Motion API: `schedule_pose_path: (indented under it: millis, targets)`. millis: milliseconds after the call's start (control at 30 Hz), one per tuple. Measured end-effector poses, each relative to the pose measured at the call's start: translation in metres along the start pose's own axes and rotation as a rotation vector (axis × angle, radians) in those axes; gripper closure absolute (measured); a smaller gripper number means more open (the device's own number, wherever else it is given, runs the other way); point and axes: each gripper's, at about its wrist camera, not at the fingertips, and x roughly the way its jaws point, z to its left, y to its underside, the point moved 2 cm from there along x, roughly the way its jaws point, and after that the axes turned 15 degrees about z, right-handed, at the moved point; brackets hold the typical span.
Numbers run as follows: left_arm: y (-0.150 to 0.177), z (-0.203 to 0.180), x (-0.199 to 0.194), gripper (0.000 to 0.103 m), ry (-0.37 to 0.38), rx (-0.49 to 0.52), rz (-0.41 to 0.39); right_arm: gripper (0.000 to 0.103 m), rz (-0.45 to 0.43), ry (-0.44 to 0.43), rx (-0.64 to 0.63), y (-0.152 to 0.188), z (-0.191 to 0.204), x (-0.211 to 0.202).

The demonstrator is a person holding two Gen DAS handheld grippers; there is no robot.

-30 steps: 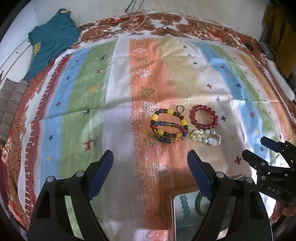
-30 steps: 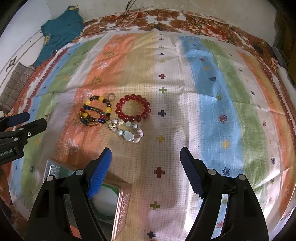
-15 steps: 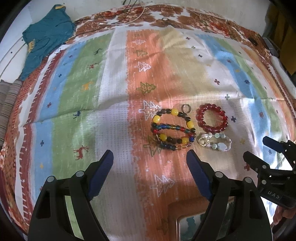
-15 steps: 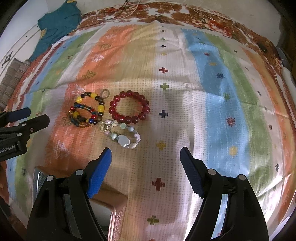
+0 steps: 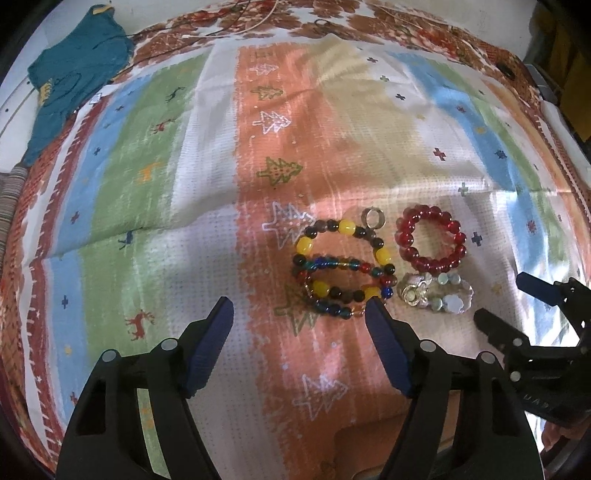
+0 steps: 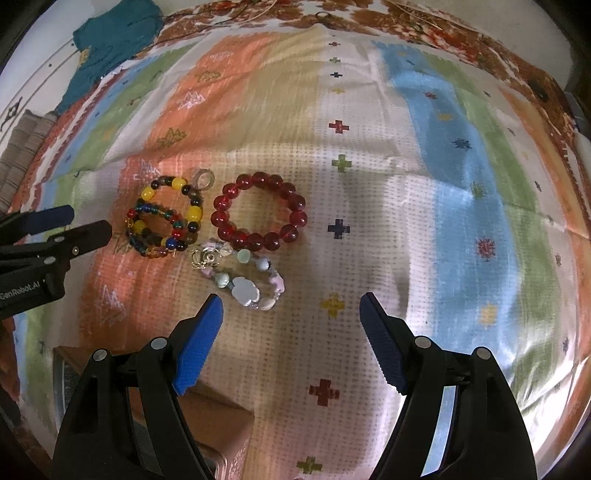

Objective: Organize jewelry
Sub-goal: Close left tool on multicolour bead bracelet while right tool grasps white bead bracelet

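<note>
Three bracelets lie together on the striped cloth. A multicoloured bead bracelet (image 5: pixel 341 266) with yellow beads is coiled at the left (image 6: pixel 166 218). A red bead bracelet (image 5: pixel 430 238) lies to its right (image 6: pixel 258 210). A pale shell bracelet (image 5: pixel 439 297) lies just in front of the red one (image 6: pixel 243 280). A small metal ring (image 5: pixel 373 218) sits behind the multicoloured one. My left gripper (image 5: pixel 301 345) is open and empty, its right finger close to the multicoloured bracelet. My right gripper (image 6: pixel 291 343) is open and empty, just short of the shell bracelet.
A brown box (image 6: pixel 218 417) sits under the grippers at the near edge; it also shows in the left wrist view (image 5: pixel 369 439). A teal cloth (image 5: pixel 74 74) lies at the far left corner. Cables (image 5: pixel 258 22) run along the far edge.
Both grippers have moved forward toward the bracelets, which now look larger and nearer. The box has slid lower out of both views. Both grippers stayed open.
</note>
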Motion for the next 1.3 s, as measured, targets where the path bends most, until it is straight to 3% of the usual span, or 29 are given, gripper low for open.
schedule_pose_path:
  millis: [333,400,633,733,867,967,1067,1300]
  targets:
    - [-0.013,-0.003,0.011,0.039,-0.001,0.021,0.017,0.027,0.01,-0.001,-0.001,-0.013,0.001,0.01]
    - [-0.015,-0.004,0.014,0.043,-0.004,0.026,0.02,0.035,0.015,0.0,0.001,-0.015,0.0,0.012]
    - [-0.021,-0.001,0.026,0.056,-0.014,0.028,0.046,0.042,0.039,0.005,-0.003,-0.02,-0.002,0.024]
    - [-0.022,0.0,0.031,0.068,-0.011,0.034,0.059,0.049,0.039,0.005,-0.011,-0.023,0.0,0.026]
    - [-0.023,0.001,0.035,0.075,-0.011,0.04,0.06,0.068,0.041,0.01,-0.038,-0.024,0.004,0.027]
    - [-0.024,-0.001,0.036,0.092,-0.01,0.051,0.056,0.086,0.049,0.044,-0.055,-0.023,0.007,0.029]
    - [-0.023,-0.004,0.036,0.093,-0.025,0.058,0.052,0.095,0.047,0.041,-0.064,-0.021,0.007,0.03]
    - [-0.022,-0.006,0.031,0.094,-0.031,0.054,0.045,0.095,0.028,0.052,-0.079,-0.018,0.009,0.024]
